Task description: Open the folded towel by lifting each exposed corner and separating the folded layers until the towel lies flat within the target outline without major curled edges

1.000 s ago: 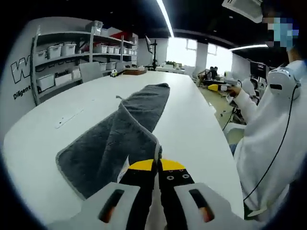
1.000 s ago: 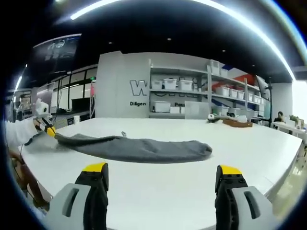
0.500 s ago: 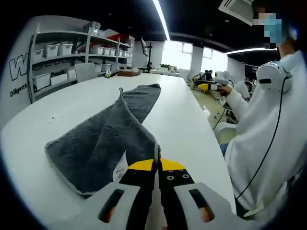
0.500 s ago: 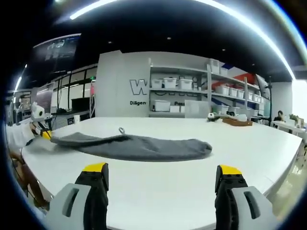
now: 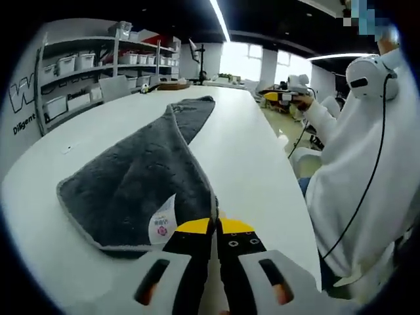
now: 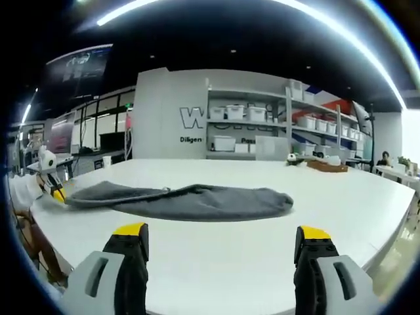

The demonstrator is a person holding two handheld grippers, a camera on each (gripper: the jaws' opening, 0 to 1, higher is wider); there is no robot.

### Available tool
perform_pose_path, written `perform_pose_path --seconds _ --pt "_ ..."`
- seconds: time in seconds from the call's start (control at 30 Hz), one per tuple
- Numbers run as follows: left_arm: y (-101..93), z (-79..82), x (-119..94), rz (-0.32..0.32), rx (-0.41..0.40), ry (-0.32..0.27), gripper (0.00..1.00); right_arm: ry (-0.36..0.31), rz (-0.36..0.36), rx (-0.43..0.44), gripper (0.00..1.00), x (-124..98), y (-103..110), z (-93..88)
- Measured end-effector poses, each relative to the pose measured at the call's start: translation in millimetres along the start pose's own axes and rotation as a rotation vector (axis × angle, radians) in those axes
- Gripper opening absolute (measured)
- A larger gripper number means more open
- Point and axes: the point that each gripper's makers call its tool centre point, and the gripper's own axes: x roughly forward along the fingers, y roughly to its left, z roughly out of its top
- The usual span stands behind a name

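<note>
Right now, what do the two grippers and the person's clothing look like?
The left gripper and right gripper both have black jaws capped in yellow on pale grey bodies; the left's body carries orange-lit slots. The person wears a white long-sleeved top, with a thin black cable running down it.

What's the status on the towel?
Left gripper shut on towel corner. Right gripper open, off the towel. Far end still folded. Table unobstructed.
</note>
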Motion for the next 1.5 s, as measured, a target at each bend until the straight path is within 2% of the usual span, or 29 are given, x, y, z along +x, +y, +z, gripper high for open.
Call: perform_pose_path --seconds 0.07,0.2,0.37,0.57,0.63,0.7,0.73,0.87,1.03,1.1,1.27,1.5 --pt "1.5 -2.1 0 0.02 -0.011 0.003 0.03 0.002 0.004 0.0 0.92 1 2 -0.4" --pt "4.1 1.3 -5 0.055 -0.068 -0.044 0.03 0.003 0.011 -0.001 0.92 2 4 0.3" --pt "4.5 -0.8 -17 0.111 -0.085 -0.037 0.1 0.002 0.025 0.008 0.91 7 9 1.6" --pt "11.1 21.6 -48 0.242 -0.17 -0.187 0.2 -0.01 0.047 0.021 0.9 25 22 8.5" --pt "13.5 26.2 -58 0.287 -0.191 -0.215 0.26 -0.013 0.065 0.029 0.9 34 29 11.2" --pt "14.8 32.0 -66 0.319 -0.203 -0.251 0.35 -0.014 0.083 0.032 0.9 41 36 13.2" --pt "15.8 36.6 -73 0.345 -0.219 -0.282 0.39 -0.013 0.098 0.035 0.9 47 43 14.8" --pt "14.7 44.4 -87 0.392 -0.235 -0.336 0.48 -0.011 0.142 0.031 0.9 63 62 19.1" --pt "16.9 41.2 -93 0.45 -0.273 -0.346 0.67 0.0 0.184 0.03 0.9 82 85 20.8" --pt "18.3 35.8 -93 0.476 -0.284 -0.33 0.75 0.001 0.204 0.039 0.9 90 94 21.4" --pt "17.0 23.6 -95 0.505 -0.301 -0.29 0.82 -0.002 0.231 0.013 0.88 109 113 21.7" --pt "8.4 24.8 -97 0.517 -0.308 -0.326 0.94 0.01 0.259 0.005 0.87 133 135 21.0"
